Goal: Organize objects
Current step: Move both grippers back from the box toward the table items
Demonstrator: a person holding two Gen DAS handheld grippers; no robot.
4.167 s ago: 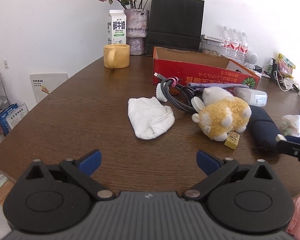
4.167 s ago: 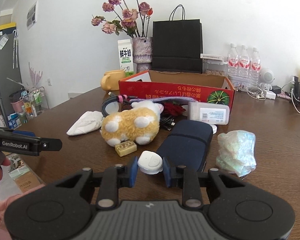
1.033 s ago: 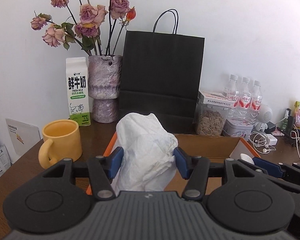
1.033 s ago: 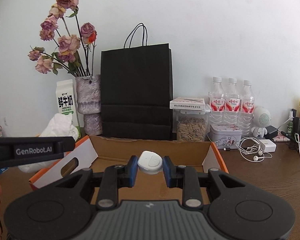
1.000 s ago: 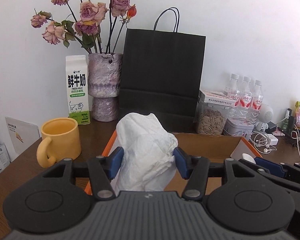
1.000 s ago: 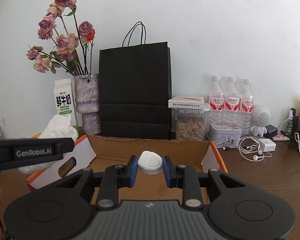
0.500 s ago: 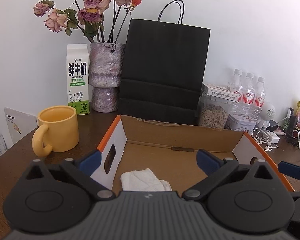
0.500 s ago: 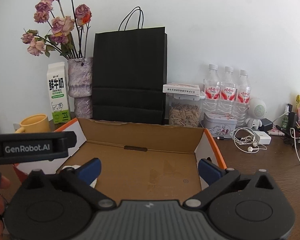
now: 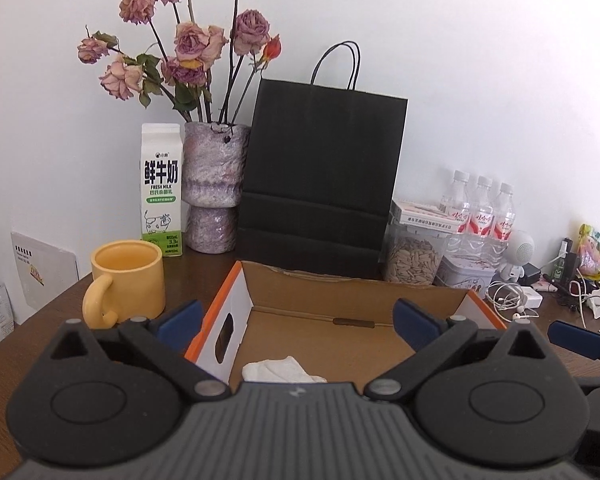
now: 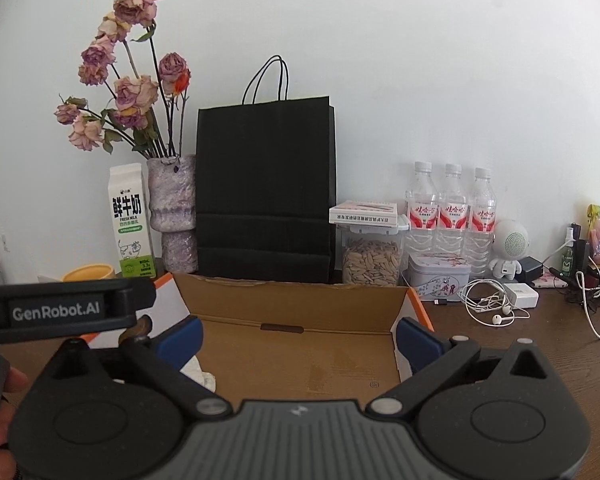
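An open cardboard box (image 9: 352, 280) with orange and white sides stands on the brown table; it also shows in the right wrist view (image 10: 292, 300). A crumpled white cloth (image 9: 282, 370) lies on the box floor near its left wall; a bit of it shows in the right wrist view (image 10: 198, 372). My left gripper (image 9: 298, 320) is open and empty above the box. My right gripper (image 10: 298, 338) is open and empty above the box, to the right of the left one. The small white object I dropped is hidden.
Behind the box stand a black paper bag (image 9: 320, 176), a vase of dried roses (image 9: 214, 188), a milk carton (image 9: 161, 190), a yellow mug (image 9: 126, 282), a seed jar (image 10: 374, 256), water bottles (image 10: 452, 208), a tin and cables (image 10: 496, 304).
Both grippers opened over the box. The white cloth dropped from the left gripper onto the box floor, and the small white object left the right gripper. Both grippers have tilted up slightly since.
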